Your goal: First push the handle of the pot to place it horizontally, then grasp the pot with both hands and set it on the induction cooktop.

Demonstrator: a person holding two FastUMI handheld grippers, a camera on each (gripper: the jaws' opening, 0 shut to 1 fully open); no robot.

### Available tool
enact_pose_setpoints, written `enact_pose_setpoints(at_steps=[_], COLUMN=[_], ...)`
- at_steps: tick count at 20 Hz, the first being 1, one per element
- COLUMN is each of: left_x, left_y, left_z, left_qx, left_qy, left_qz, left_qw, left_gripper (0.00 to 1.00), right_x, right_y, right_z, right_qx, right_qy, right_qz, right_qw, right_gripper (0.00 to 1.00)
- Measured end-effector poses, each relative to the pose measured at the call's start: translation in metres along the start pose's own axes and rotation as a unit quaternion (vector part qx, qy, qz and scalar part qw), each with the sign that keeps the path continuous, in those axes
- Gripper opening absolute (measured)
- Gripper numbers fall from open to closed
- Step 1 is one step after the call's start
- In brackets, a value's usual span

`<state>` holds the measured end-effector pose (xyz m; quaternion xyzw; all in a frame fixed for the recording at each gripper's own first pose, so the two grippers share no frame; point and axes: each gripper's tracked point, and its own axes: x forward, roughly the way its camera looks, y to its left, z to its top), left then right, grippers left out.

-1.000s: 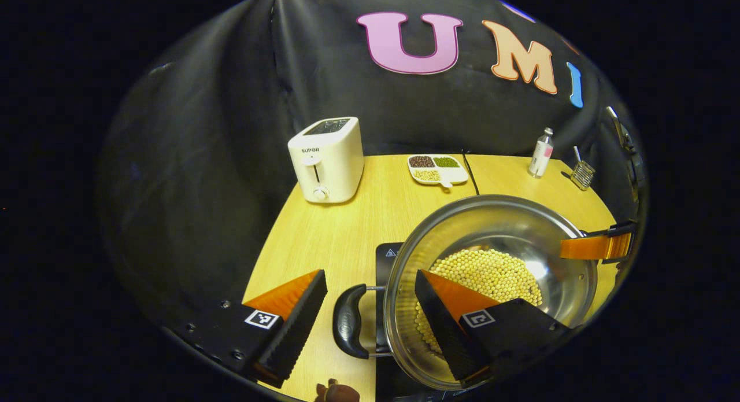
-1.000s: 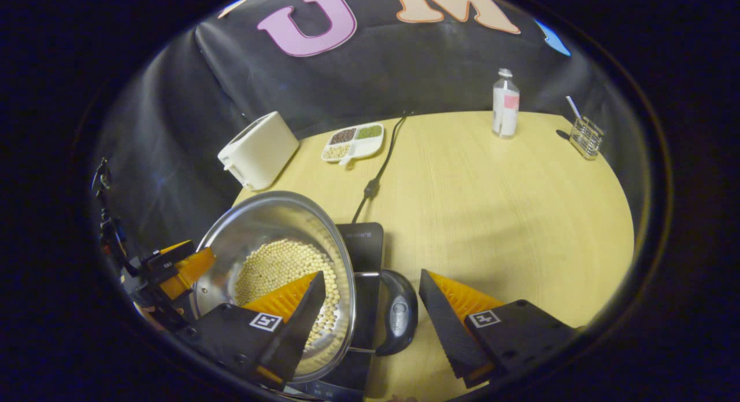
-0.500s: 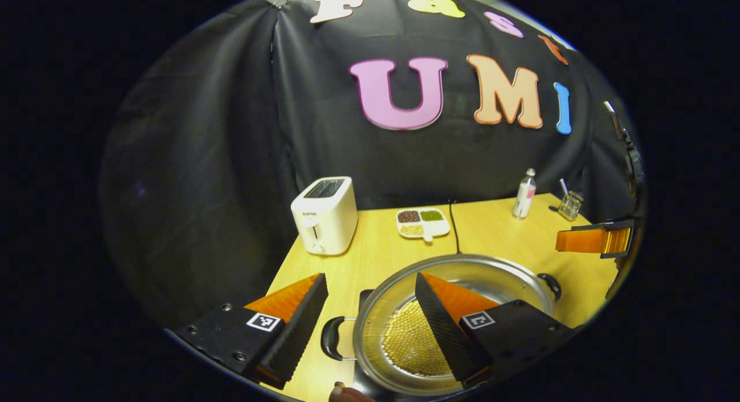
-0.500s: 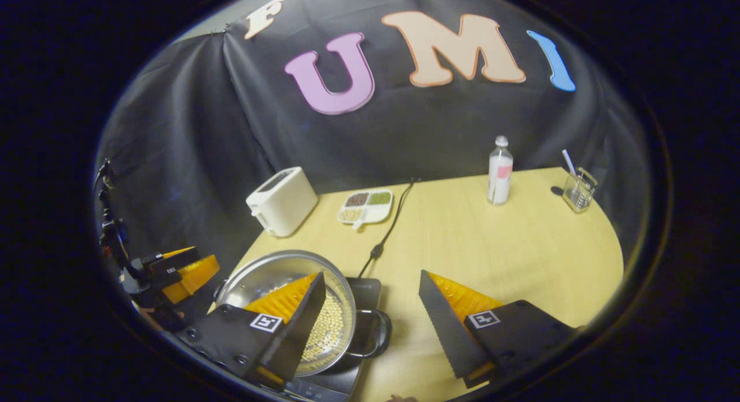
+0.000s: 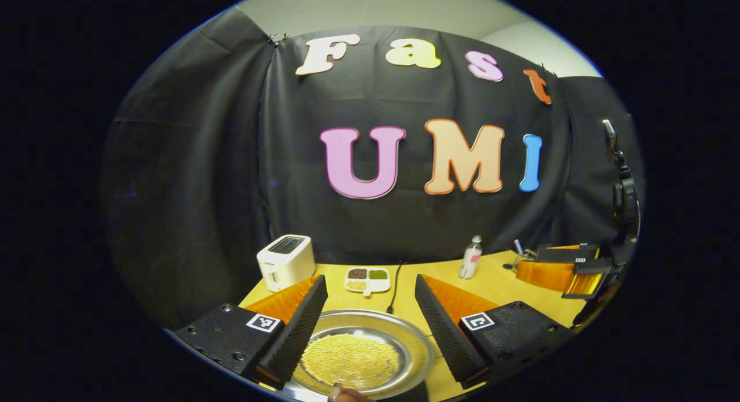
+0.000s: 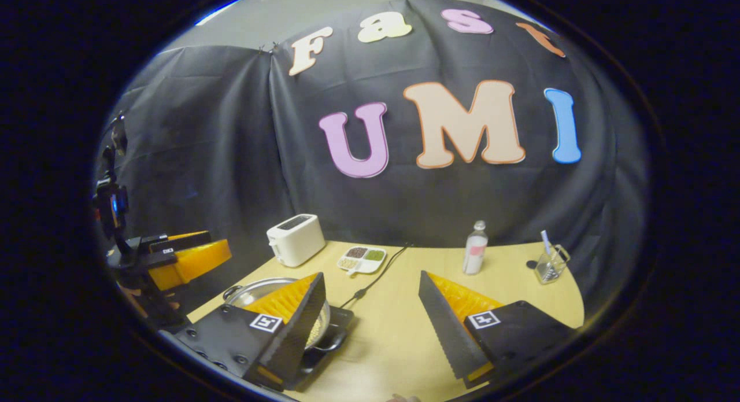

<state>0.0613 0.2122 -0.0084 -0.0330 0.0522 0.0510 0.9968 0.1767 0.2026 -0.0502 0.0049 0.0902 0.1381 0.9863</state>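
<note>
Black cloth hangs behind a pale wooden desk [image 6: 462, 298], and every place below is given from the pot. Steel and round, the pot [image 5: 370, 356] holds a bed of yellow beans [image 5: 350, 361] and sits on the dark induction cooktop [image 6: 335, 327], whose corner pokes out past the pot's rim in the right gripper view. One looped pot handle [image 6: 329, 345] shows there, lying over the cooktop's surface.

In the left gripper view the left claw [image 5: 370, 321] hangs above the pot with its fingers spread wide apart, nothing between them. In the right gripper view the right claw [image 6: 373, 327] is off to the pot's side over bare desk, its fingers likewise wide apart and empty; one finger overlaps the pot's rim in the picture.

Beyond the pot, toward the cloth, stand a white toaster [image 5: 286, 261] and a divided dish of beans [image 5: 367, 279]. A black power cord [image 6: 376, 277] runs from the cooktop back toward the cloth, past that dish. Farther from the pot, a small bottle [image 6: 475, 248] stands upright, and well apart from it a glass holder [image 6: 549, 265] with a stick in it.
</note>
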Motion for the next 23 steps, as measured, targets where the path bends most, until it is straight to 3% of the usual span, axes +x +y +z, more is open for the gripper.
enact_pose_setpoints(at_steps=[2,3,4,6,7,8,9,11,12,13,16,17,23], left_x=[-0.009,-0.013,-0.017,-0.023,-0.026,-0.029,-0.032,-0.042,-0.047,-0.050,-0.055,-0.055,-0.052], left_y=[-0.029,-0.043,-0.059,-0.091,-0.107,-0.121,-0.135,-0.161,-0.172,-0.182,-0.201,-0.204,-0.214], left_z=[0.008,0.011,0.015,0.018,0.019,0.018,0.019,0.014,0.010,0.007,0.000,-0.002,0.002], left_qx=[0.005,0.010,0.013,0.016,0.014,0.011,0.004,-0.012,-0.023,-0.035,-0.058,-0.059,-0.025], left_qy=[-0.011,-0.014,-0.021,-0.030,-0.031,-0.031,-0.033,-0.033,-0.036,-0.032,-0.029,-0.026,-0.022], left_qz=[-0.006,-0.008,-0.010,-0.015,-0.018,-0.021,-0.023,-0.034,-0.039,-0.045,-0.059,-0.061,-0.078], left_qw=[1.000,1.000,1.000,0.999,0.999,0.999,0.999,0.999,0.998,0.998,0.996,0.996,0.996], left_gripper=[0.98,0.98,0.98,0.98,0.98,0.98,0.98,0.97,0.98,0.98,0.98,0.98,0.96], right_x=[-0.022,-0.033,-0.043,-0.060,-0.069,-0.078,-0.087,-0.102,-0.109,-0.118,-0.135,-0.139,-0.145], right_y=[-0.022,-0.036,-0.051,-0.075,-0.081,-0.088,-0.095,-0.109,-0.116,-0.122,-0.136,-0.143,-0.157], right_z=[0.007,0.011,0.016,0.024,0.027,0.031,0.033,0.032,0.033,0.033,0.034,0.034,0.038], right_qx=[0.008,0.010,0.007,0.002,0.006,0.009,0.009,0.001,-0.005,-0.012,-0.034,-0.040,-0.024], right_qy=[-0.006,-0.012,-0.021,-0.039,-0.045,-0.053,-0.058,-0.067,-0.071,-0.074,-0.086,-0.087,-0.092], right_qz=[0.006,0.005,0.001,0.003,0.009,0.015,0.022,0.030,0.030,0.030,0.025,0.015,-0.021], right_qw=[1.000,1.000,1.000,0.999,0.999,0.998,0.998,0.997,0.997,0.997,0.995,0.995,0.995], right_gripper=[0.94,1.00,0.94,0.94,1.00,1.00,0.94,0.94,1.00,1.00,1.00,0.94,0.94])
